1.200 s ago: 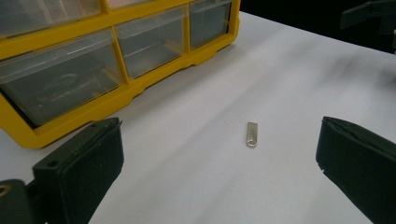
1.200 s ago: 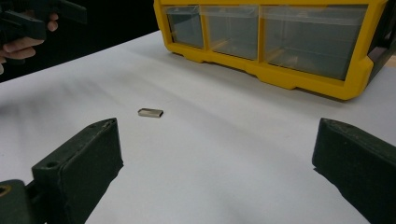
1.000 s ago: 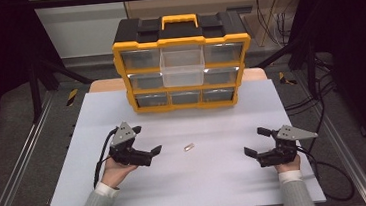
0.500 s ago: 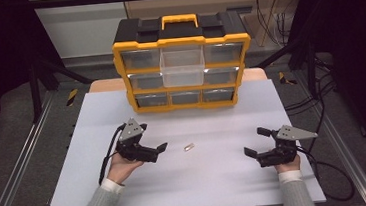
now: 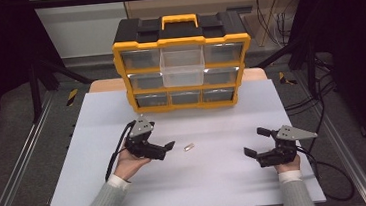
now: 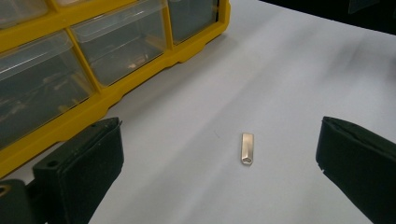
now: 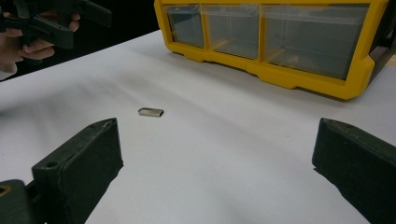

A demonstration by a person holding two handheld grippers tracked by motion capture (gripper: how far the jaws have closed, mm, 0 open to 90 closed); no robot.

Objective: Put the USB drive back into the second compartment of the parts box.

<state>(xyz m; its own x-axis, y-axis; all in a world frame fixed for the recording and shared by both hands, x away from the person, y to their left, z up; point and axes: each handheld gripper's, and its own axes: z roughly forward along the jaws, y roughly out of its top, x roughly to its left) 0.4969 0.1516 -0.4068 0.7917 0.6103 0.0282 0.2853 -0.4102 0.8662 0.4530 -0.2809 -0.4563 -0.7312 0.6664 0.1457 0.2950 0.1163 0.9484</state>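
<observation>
Two grippers, both with jaws spread and empty. Left gripper (image 5: pixel 167 148) has closed in on the small metal piece (image 5: pixel 189 147) lying on the white table (image 5: pixel 218 180) since a second ago, so pickup looks imminent. Right gripper (image 5: pixel 254 142) idle, well apart. Drawer cabinet (image 5: pixel 182 63) behind, one drawer pulled out.

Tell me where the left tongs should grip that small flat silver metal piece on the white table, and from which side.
Probably across its two long edges, coming down from above. The small flat silver metal piece lies flat on the white table, thin and oblong, so only its narrow width fits between the jaws. The left tongs are open and close beside it; turn them so the jaws straddle the long sides.
</observation>
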